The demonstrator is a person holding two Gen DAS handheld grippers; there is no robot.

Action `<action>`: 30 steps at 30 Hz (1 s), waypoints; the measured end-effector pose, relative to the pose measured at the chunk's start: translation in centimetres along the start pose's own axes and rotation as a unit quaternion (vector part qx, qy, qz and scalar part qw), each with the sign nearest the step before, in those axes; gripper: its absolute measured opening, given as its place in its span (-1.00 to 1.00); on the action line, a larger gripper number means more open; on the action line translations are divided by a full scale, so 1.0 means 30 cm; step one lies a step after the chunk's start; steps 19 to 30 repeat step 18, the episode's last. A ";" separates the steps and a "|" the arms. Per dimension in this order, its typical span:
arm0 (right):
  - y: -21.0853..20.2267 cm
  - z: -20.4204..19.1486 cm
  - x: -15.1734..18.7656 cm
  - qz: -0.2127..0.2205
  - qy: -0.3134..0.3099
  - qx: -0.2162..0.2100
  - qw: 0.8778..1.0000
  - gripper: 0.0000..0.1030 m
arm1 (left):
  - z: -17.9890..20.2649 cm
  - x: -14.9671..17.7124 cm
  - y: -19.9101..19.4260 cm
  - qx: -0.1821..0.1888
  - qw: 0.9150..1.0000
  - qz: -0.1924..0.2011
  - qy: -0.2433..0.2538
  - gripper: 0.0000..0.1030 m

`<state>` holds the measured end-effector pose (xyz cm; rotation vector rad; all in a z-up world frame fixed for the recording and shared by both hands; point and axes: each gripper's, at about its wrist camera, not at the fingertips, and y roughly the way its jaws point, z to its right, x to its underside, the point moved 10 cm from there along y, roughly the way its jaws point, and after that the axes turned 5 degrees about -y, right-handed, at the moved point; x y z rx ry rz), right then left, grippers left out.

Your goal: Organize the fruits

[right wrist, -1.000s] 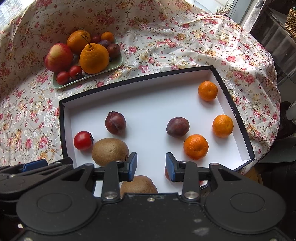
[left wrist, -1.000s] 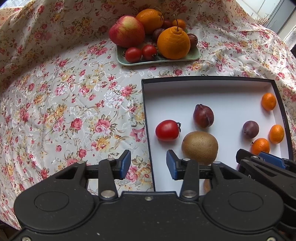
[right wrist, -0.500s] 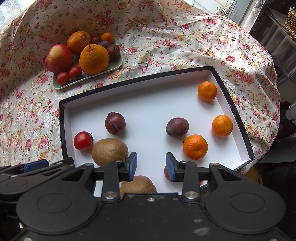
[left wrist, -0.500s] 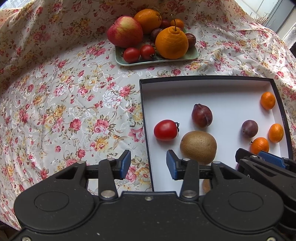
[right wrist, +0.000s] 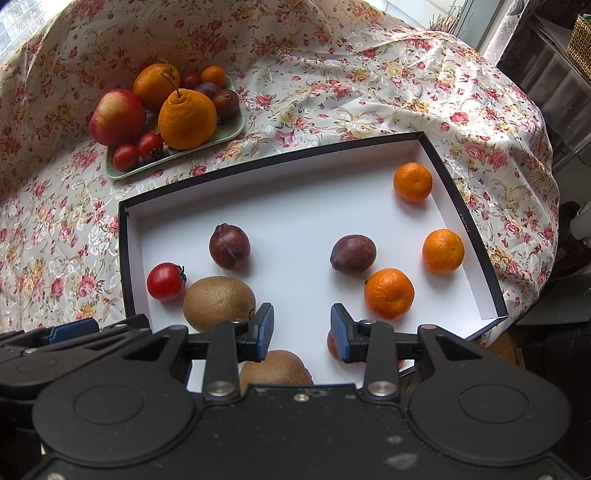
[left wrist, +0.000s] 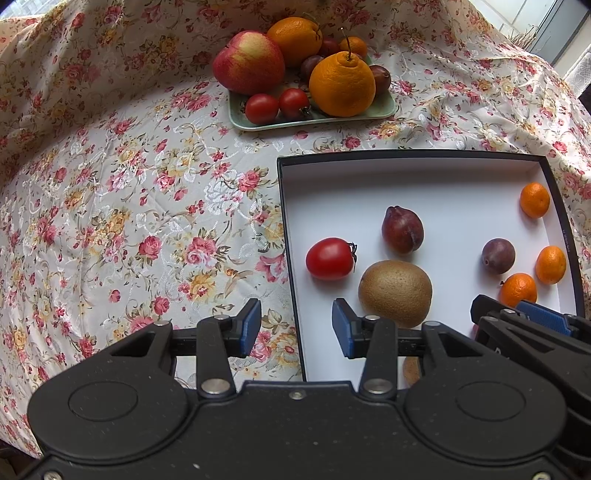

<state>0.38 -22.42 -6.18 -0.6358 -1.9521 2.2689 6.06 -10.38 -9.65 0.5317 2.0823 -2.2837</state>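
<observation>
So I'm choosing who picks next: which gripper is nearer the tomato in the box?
Left. The left gripper hovers just beside the tomato; the right gripper sits across the kiwi.

A home: floral tablecloth [left wrist: 147,221], window curtain [right wrist: 509,22].

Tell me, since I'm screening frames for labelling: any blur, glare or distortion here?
Left wrist view: sharp, strong fisheye bending of the box rim, soft daylight, faint shadows under the kiwi. Right wrist view: equally sharp, blown-out window at the top right, sheen on the tablecloth, dust specks on the tongs' housing.
</observation>
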 end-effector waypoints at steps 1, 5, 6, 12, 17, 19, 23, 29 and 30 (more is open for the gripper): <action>0.000 0.000 0.000 0.000 0.000 0.000 1.000 -0.28 | 0.000 0.000 0.000 0.000 1.000 0.000 0.000 -0.01; 0.000 0.000 0.000 0.000 0.000 0.000 1.000 -0.28 | 0.000 -0.002 0.000 0.000 1.000 0.000 0.000 -0.01; 0.000 0.000 0.000 0.000 0.000 0.000 1.000 -0.28 | 0.000 -0.002 0.000 0.000 1.000 -0.001 0.000 0.00; 0.000 0.000 0.000 0.000 -0.001 0.000 1.000 -0.28 | 0.001 0.000 0.003 0.000 1.000 -0.002 0.000 -0.01; -0.001 0.001 0.000 0.000 -0.001 0.000 1.000 -0.28 | 0.003 0.000 0.005 0.000 1.000 -0.001 0.000 0.00; -0.001 0.002 0.000 -0.001 0.000 0.000 1.000 -0.28 | 0.003 0.000 0.006 0.000 1.000 -0.001 0.001 0.00; -0.001 0.002 0.000 -0.001 0.000 0.000 1.000 -0.28 | 0.003 0.000 0.006 0.000 1.000 -0.001 0.001 0.00; -0.001 0.002 0.000 -0.001 0.000 0.000 1.000 -0.28 | 0.003 0.000 0.006 0.000 1.000 -0.001 0.001 0.00; -0.001 0.002 0.000 -0.001 0.000 0.000 1.000 -0.28 | 0.003 0.000 0.006 0.000 1.000 -0.001 0.001 0.00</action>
